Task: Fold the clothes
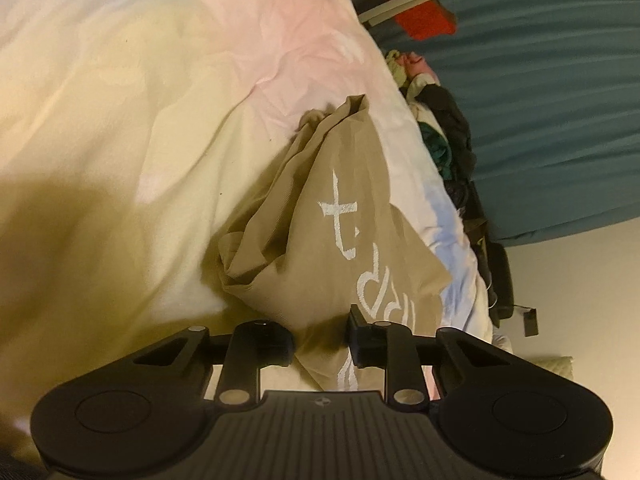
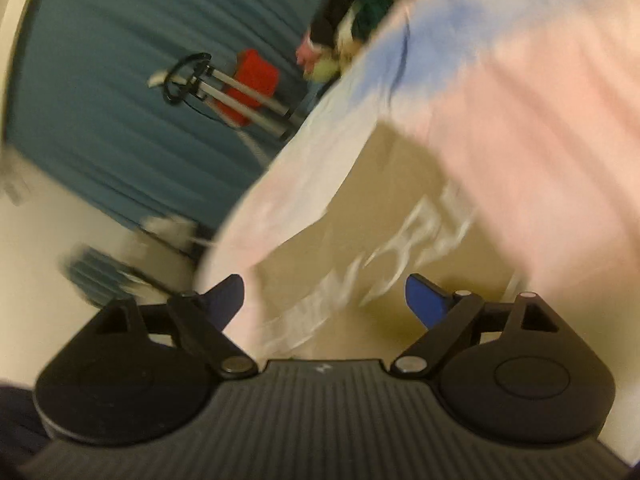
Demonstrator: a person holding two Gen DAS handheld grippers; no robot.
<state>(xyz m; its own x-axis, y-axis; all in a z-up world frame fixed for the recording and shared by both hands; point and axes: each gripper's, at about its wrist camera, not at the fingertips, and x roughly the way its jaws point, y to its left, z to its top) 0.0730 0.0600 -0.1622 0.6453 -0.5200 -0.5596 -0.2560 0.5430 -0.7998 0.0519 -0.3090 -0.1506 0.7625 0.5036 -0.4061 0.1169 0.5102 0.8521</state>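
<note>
Left tool (image 1: 320, 338), low centre of the left wrist view: jaws drawn close together, pinching a fold of the tan garment (image 1: 320, 216) at its near edge. Right tool (image 2: 325, 300), low centre of the blurred right wrist view: jaws spread wide, nothing between the pads; the tan cloth lies just beyond them. The garment sits bunched on the pastel bedcover (image 1: 120, 100), mid-frame in the left view, with white lettering (image 1: 344, 220) facing up and loose gathers trailing toward the upper centre. At the upper right of that view, a heap of dark clothes (image 1: 448, 132) lies along the bed's edge against a teal curtain (image 1: 560, 100), with a red object (image 1: 424, 20) above. The garment appears light, soft and limp; it will likely sag and crumple unless held taut. Best taken at a hem, seam or corner, one tool per corner.
</note>
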